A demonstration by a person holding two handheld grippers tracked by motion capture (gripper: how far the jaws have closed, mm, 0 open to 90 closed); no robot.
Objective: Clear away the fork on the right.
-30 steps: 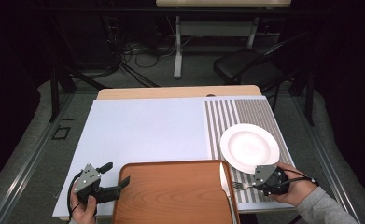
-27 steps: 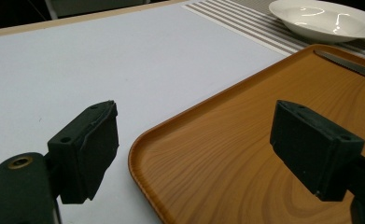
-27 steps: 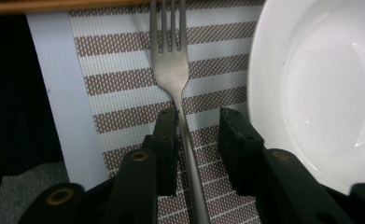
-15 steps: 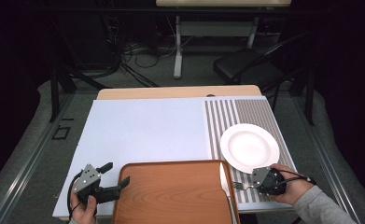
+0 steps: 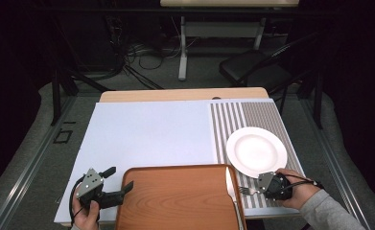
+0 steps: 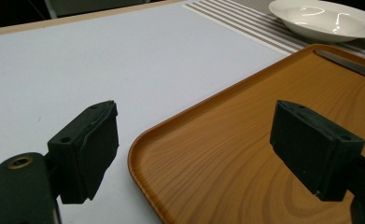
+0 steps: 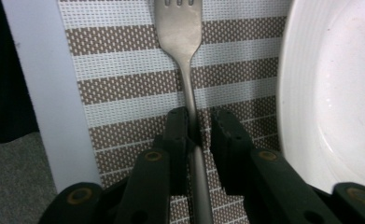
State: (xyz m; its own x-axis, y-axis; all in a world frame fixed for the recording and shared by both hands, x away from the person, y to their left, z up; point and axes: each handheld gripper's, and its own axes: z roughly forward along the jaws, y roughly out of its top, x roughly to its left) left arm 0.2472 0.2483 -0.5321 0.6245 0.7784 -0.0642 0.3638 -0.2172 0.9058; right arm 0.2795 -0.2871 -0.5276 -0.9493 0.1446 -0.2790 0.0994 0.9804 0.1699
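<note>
The right gripper [image 7: 198,135] has just been closing its jaws, now narrow round the fork [image 7: 181,42] on the striped mat [image 7: 124,70] beside the plate [image 7: 334,93], one pad touching, so a lift looks near; the left gripper [image 6: 194,149] holds wide jaws over the tray [image 6: 227,154] edge

Right hand-held gripper [image 7: 199,128]: jaws have just been closing around the fork [image 7: 182,56] handle beside the plate [image 7: 334,93]; one pad touches it, a thin gap shows at the other. Hand shifted slightly nearer the plate.
</note>
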